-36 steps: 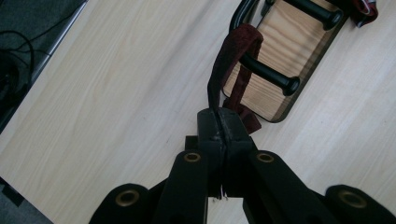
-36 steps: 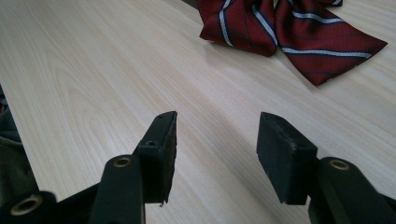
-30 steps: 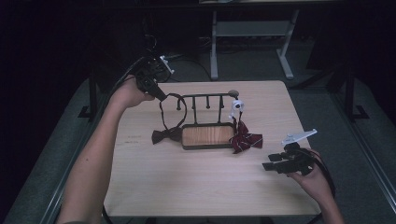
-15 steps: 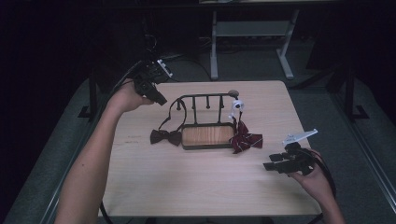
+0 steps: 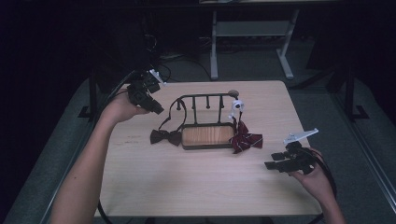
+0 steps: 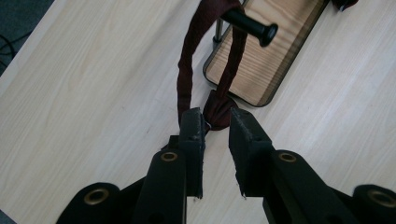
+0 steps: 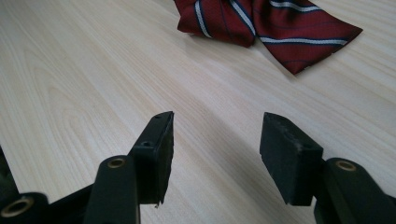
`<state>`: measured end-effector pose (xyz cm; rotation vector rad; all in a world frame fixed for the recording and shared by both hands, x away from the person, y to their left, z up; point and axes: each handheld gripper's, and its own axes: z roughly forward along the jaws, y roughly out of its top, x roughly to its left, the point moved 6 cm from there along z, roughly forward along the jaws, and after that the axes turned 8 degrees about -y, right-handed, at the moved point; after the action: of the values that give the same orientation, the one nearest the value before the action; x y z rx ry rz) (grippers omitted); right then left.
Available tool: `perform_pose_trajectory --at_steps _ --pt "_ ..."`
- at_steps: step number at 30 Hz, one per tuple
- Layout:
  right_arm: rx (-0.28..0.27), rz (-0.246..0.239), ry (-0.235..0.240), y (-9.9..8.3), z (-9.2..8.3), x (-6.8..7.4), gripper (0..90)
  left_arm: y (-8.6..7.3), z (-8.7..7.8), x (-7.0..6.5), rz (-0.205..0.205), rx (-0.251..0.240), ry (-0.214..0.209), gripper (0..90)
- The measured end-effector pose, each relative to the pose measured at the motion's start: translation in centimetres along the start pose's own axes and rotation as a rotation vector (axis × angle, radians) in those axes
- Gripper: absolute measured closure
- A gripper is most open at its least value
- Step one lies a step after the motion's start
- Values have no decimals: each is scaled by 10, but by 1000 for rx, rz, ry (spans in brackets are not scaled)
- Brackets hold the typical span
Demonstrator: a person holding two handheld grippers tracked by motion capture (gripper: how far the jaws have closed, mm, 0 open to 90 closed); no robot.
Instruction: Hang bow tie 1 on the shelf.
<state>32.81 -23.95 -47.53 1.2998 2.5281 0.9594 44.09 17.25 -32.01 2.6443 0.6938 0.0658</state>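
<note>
High view, rack: the black peg rack with its wooden base stands mid tabletop.
High view, dark bow tie: its strap is looped over a peg at the rack's left end, and the bow lies on the tabletop just beside the base.
High view, left tongs: held near the rack's left end, apart from the strap.
High view, right tongs: low over the tabletop near the striped bow tie, which lies against the rack's right end.
Left gripper view, tongs: the left tongs have just been opening and stand slightly parted, nothing pinched; the strap hangs from the peg just beyond the tips.
Left gripper view, advice: to judge by this, the release is the step; draw straight back, tips clear of the loop, so the strap is not dragged off the peg.
Right gripper view, tongs: the right tongs have been opening and stand spread wide, empty, the striped bow tie ahead.
Right gripper view, advice: likely next, pinch its centre knot rather than a loose wing.
</note>
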Motion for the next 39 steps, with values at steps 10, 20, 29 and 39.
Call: perform_pose_trajectory --at_steps 10,20,29,39 --pt "0 -1 -11 -3 -1 1 445 -13 5 -8 8 -23 -10 725" --pt "10 6 -30 -5 1 -1 444 -25 8 -17 12 -56 -17 689" --pt "15 6 -41 -6 3 0 444 -34 16 -23 24 -73 -29 660" --pt "11 4 -48 -6 3 0 444 -47 28 -30 15 -94 -47 615"
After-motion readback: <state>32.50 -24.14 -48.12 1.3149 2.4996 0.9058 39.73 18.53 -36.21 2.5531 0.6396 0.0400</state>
